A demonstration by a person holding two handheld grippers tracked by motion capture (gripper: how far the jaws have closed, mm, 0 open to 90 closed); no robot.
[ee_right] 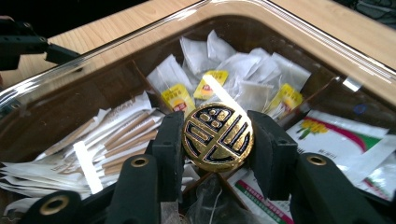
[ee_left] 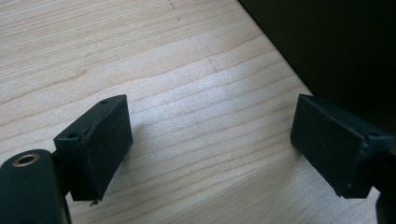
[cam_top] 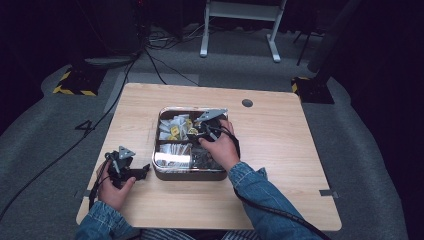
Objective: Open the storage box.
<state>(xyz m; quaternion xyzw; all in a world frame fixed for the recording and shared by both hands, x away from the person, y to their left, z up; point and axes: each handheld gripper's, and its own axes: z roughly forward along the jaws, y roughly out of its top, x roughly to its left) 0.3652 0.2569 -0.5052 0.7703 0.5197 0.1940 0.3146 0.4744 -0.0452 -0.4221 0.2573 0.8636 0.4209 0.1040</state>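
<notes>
Over the divided box (cam_top: 159, 170) at mid-table, the right gripper (ee_right: 217, 140) clamps the round gold knob (ee_right: 217, 137) of its clear lid (ee_right: 140, 46) (tea bags (ee_right: 243, 79) beneath), apparently to handle it; the left gripper (ee_left: 210, 140) rests gaping on the table (ee_left: 187, 70), holding nothing.

You have a light wooden table (cam_top: 280, 150) with a dark round hole (cam_top: 247, 103) near its far edge, grey carpet (cam_top: 365, 165) around it, black cables (cam_top: 150, 60) trailing behind, and a white frame stand (cam_top: 240, 25) beyond.

Light wood table (cam_top: 280, 150); divided tray (cam_top: 165, 176) on it.
</notes>
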